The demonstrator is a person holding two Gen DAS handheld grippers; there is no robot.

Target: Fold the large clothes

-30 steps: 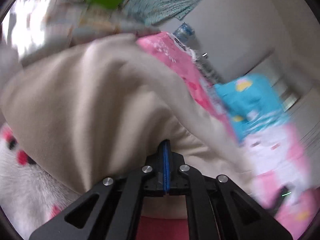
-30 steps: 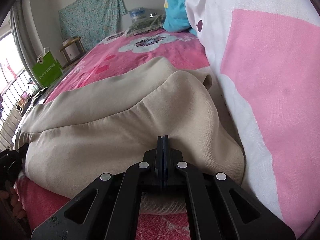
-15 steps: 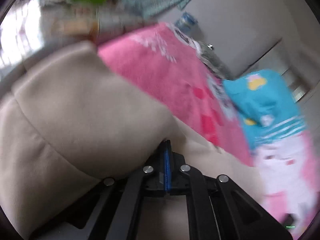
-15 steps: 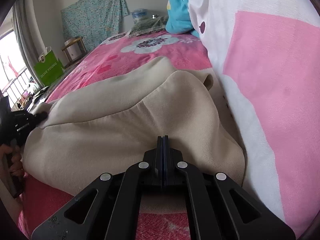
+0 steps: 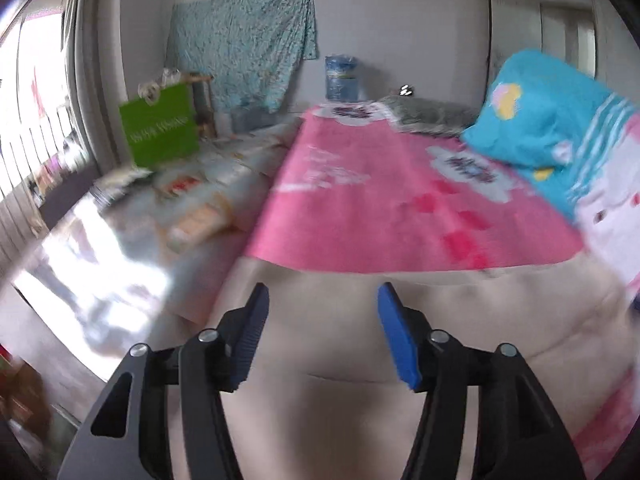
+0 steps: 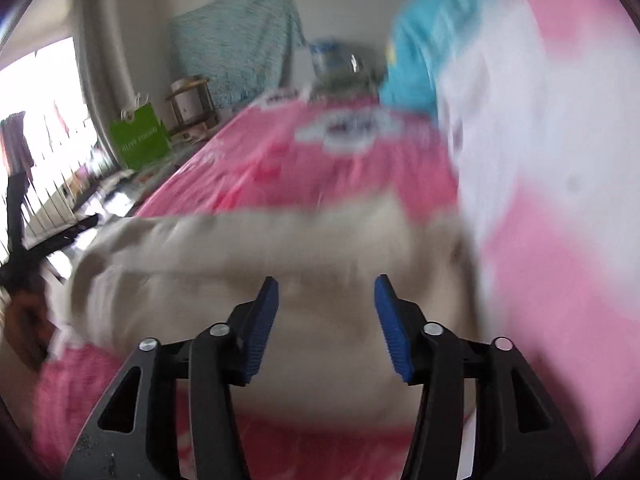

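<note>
A large beige garment [image 5: 400,320] lies folded in a thick bundle on the pink bedspread [image 5: 380,208]. In the left wrist view my left gripper [image 5: 322,300] hovers above it; its jaws are opening and nothing is between the blue pads. The right wrist view is blurred by motion. There the same beige garment [image 6: 260,264] lies below my right gripper [image 6: 326,290], whose jaws are also opening with nothing between them. The cloth rests free on the bed.
A pink-and-white quilt [image 6: 560,200] and a blue pillow [image 5: 540,120] lie along the right side of the bed. A green paper bag [image 5: 162,124] stands on the floor at the left by a small wooden stand [image 6: 192,104]. A water bottle [image 5: 340,78] stands by the far wall.
Both grippers were shut on the beige garment and have let it go. Both have risen above it, and the left view has rolled level and swung toward the room.
</note>
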